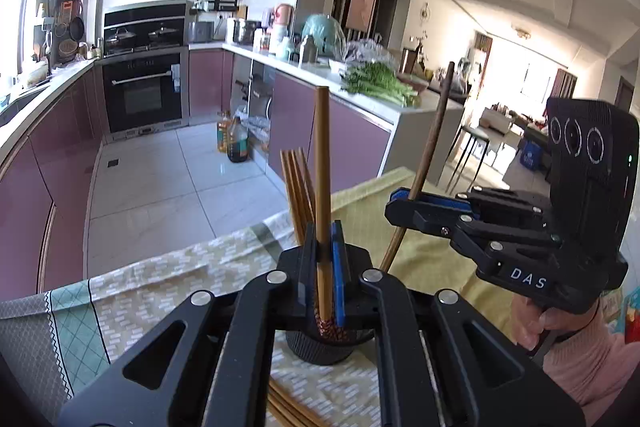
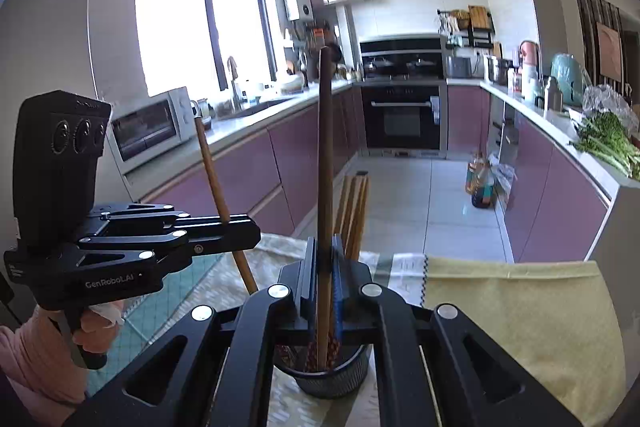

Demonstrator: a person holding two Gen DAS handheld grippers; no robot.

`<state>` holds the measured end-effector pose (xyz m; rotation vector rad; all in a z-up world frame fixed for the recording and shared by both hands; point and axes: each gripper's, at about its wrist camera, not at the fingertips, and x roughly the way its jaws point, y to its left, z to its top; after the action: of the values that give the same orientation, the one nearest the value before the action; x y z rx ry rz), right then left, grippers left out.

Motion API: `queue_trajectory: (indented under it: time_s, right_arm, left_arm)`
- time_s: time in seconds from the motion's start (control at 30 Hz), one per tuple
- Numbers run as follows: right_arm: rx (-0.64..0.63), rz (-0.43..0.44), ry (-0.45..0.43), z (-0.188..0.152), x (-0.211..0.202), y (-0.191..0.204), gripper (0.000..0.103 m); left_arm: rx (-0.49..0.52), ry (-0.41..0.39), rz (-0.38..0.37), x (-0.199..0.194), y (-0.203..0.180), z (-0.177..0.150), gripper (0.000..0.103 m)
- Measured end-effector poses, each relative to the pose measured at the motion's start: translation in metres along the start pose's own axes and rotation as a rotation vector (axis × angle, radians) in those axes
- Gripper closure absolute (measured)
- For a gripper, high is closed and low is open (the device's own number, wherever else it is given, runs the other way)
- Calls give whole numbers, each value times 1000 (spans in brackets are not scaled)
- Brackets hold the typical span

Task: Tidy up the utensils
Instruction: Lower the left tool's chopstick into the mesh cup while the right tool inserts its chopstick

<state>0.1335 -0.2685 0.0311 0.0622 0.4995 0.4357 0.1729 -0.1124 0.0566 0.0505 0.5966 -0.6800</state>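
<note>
Left gripper [image 1: 325, 247] and right gripper [image 2: 325, 259] each clamp a light, stiff, slippery chopstick mid-shaft above the near holder [image 2: 332, 381].

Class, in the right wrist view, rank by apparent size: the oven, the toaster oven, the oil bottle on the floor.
1. Oven, though farther off.
2. Toaster oven, nearer the camera, so ranking is unsure.
3. Oil bottle.

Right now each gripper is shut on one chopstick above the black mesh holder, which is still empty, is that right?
Not quite: the black mesh holder already has chopsticks standing in it, as the right wrist view shows. Left gripper and right gripper are each shut on one chopstick.
</note>
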Motion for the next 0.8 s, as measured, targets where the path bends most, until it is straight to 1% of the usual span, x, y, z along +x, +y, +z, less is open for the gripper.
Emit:
queue_trajectory:
  time_s: [0.13, 0.27, 0.4, 0.63, 0.8]
  right_arm:
    - [12, -2, 67, -9, 15, -2, 97]
    - [25, -2, 120, -16, 27, -4, 97]
    - [55, -2, 153, -21, 38, -12, 97]
    - [75, -4, 160, -20, 48, -16, 97]
    - [86, -9, 168, -19, 53, -18, 96]
  left_arm:
    - [16, 68, -14, 15, 4, -9, 96]
    - [10, 125, -12, 30, 8, -13, 96]
    - [-5, 137, -6, 40, 14, -10, 95]
    - [-34, 148, 17, 56, 23, -5, 95]
    - [-34, 158, 35, 61, 24, -5, 94]
